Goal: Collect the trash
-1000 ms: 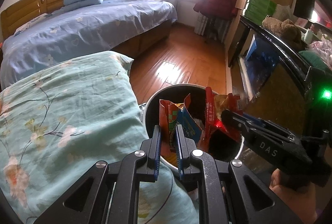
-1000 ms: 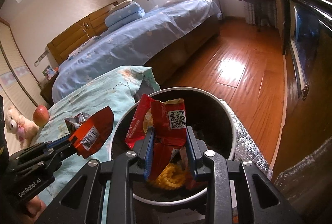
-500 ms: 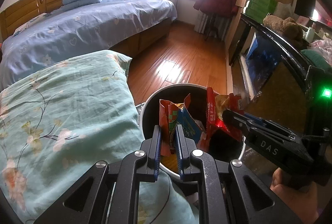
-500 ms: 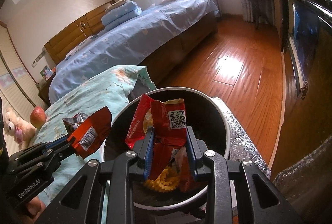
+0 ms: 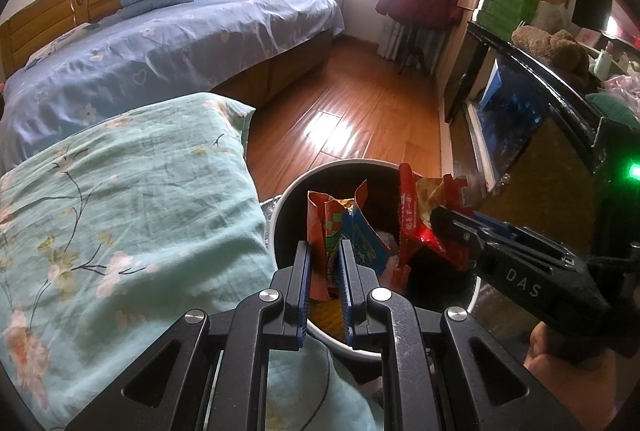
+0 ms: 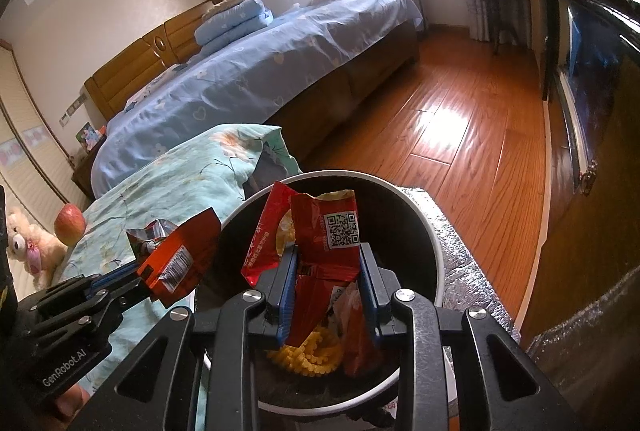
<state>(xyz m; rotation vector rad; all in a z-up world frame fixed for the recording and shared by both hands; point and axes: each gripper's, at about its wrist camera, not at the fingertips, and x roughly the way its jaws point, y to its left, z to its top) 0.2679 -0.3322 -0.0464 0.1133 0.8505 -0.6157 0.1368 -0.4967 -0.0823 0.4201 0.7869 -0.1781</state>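
A round white-rimmed trash bin [image 5: 297, 186] [image 6: 434, 231] stands on the floor beside the bed, with snack scraps and wrappers inside. My left gripper [image 5: 325, 251] is shut on an orange snack wrapper [image 5: 326, 227], held over the bin's near rim. In the right wrist view that same orange wrapper [image 6: 176, 259] sits at the bin's left edge in the left gripper [image 6: 140, 277]. My right gripper [image 6: 328, 259] is shut on a red wrapper with a QR code [image 6: 326, 231], above the bin's opening. In the left wrist view the red wrapper [image 5: 416, 215] hangs from the right gripper [image 5: 438, 221].
A green floral duvet [image 5: 120, 211] lies left of the bin. A red apple [image 6: 69, 229] and a plush toy [image 6: 28, 251] rest on it. A blue bed [image 5: 160, 43], wooden floor [image 6: 460, 135], dark cabinet [image 5: 532, 119] on the right and silver mat [image 6: 468, 271] surround the bin.
Both grippers keep their wrappers and hold almost still over the bin; the view has shifted only slightly.
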